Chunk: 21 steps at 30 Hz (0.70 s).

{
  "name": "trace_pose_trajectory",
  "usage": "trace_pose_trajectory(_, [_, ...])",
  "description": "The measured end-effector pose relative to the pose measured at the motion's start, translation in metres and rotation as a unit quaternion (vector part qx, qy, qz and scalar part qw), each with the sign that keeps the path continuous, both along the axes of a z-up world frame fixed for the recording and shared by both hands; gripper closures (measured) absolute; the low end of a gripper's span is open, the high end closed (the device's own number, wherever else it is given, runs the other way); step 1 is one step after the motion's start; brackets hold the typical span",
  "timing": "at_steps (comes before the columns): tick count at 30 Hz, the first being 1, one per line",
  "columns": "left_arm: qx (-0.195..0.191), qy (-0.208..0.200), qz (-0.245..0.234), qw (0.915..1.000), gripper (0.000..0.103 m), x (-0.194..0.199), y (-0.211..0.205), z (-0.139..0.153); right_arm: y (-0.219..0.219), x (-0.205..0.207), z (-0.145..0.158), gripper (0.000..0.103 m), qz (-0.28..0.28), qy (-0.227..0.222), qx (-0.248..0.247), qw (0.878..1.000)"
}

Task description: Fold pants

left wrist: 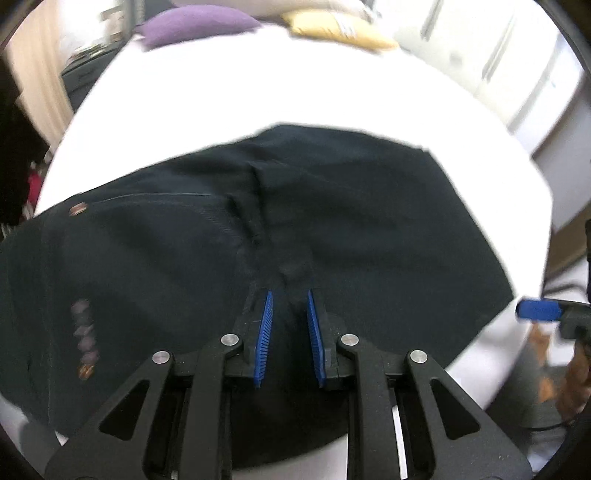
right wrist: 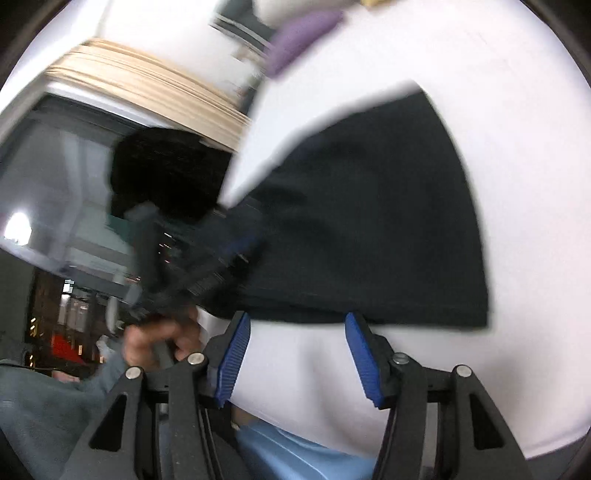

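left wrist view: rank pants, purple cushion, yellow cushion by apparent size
1. Pants: by far the largest, spanning most of the frame.
2-3. Purple cushion and yellow cushion: look about alike; both lie far back at the blurred, distorted edge, partly cut off, so no ranking between them.

Overall light: bright, even indoor light; the white bed sheet (left wrist: 332, 92) is close to blown out in both views.
Dark areas: the pants (left wrist: 332, 221) read almost black, seams and folds barely visible.
Shadows: soft and faint; no hard edges.
Glare: small bright patch at far left of the right wrist view.
Blur: motion smear in both views, strongest at left of the right wrist view and on the purple cushion (right wrist: 303, 40).
Sharpness: gripper frames nearest the lens crisp.
Distortion: strong fisheye bending, black vignette corners.
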<state>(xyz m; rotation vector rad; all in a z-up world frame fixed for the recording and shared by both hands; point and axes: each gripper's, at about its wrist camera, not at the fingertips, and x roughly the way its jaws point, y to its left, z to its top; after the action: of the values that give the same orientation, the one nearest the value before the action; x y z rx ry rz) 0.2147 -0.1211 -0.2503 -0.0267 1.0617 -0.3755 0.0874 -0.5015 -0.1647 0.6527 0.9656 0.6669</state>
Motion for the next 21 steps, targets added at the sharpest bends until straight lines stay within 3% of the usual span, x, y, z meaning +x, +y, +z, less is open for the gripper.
trace_pose_trajectory(4, [-0.061,-0.012,0.062,0.9961,0.084,-0.027,0.066,0.020,0.028,0.030,0.025,0.042,0.029,-0.054,0.066,0.996])
trace_pose_trajectory(5, [-0.073,-0.015,0.076,0.9943,0.080,-0.032,0.079,0.023,0.037,0.039,0.023,0.041,0.035,-0.057,0.077,0.995])
trace_pose_trajectory(7, [-0.109,-0.025,0.126,0.9856,0.043,-0.051,0.122,0.029,0.051,0.062,0.009,0.040,0.032,-0.041,0.100,0.994])
trace_pose_trajectory(8, [-0.128,-0.037,0.157,0.9786,0.019,-0.061,0.141,0.036,0.058,0.071,-0.001,0.040,0.027,-0.027,0.113,0.993])
trace_pose_trajectory(9, [-0.145,-0.051,0.185,0.9707,0.015,-0.070,0.159,0.039,0.067,0.077,-0.011,0.040,0.021,-0.011,0.124,0.992])
trace_pose_trajectory(10, [-0.154,-0.061,0.209,0.9638,0.015,-0.077,0.174,0.040,0.071,0.085,-0.029,0.037,0.015,0.008,0.121,0.993])
trace_pose_trajectory(11, [-0.155,-0.058,0.230,0.9590,0.015,-0.081,0.193,0.038,0.074,0.091,-0.051,0.026,0.000,0.045,0.095,0.994])
trace_pose_trajectory(12, [-0.155,-0.050,0.241,0.9568,0.015,-0.083,0.205,0.035,0.081,0.094,-0.068,0.030,-0.016,0.084,0.064,0.994])
trace_pose_trajectory(13, [-0.157,-0.043,0.252,0.9538,0.015,-0.084,0.215,0.031,0.081,0.093,-0.087,0.047,-0.038,0.121,0.013,0.992])
trace_pose_trajectory(14, [-0.164,-0.036,0.269,0.9485,0.015,-0.086,0.227,0.026,0.080,0.089,-0.085,0.064,-0.047,0.107,-0.006,0.993])
trace_pose_trajectory(17, [-0.198,-0.009,0.305,0.9314,0.015,-0.088,0.256,0.011,0.079,0.079,-0.073,0.046,-0.046,0.120,0.031,0.991])
trace_pose_trajectory(21, [-0.253,0.019,0.342,0.9047,0.015,-0.091,0.277,-0.016,0.091,0.063,-0.037,0.033,-0.029,0.061,0.083,0.994])
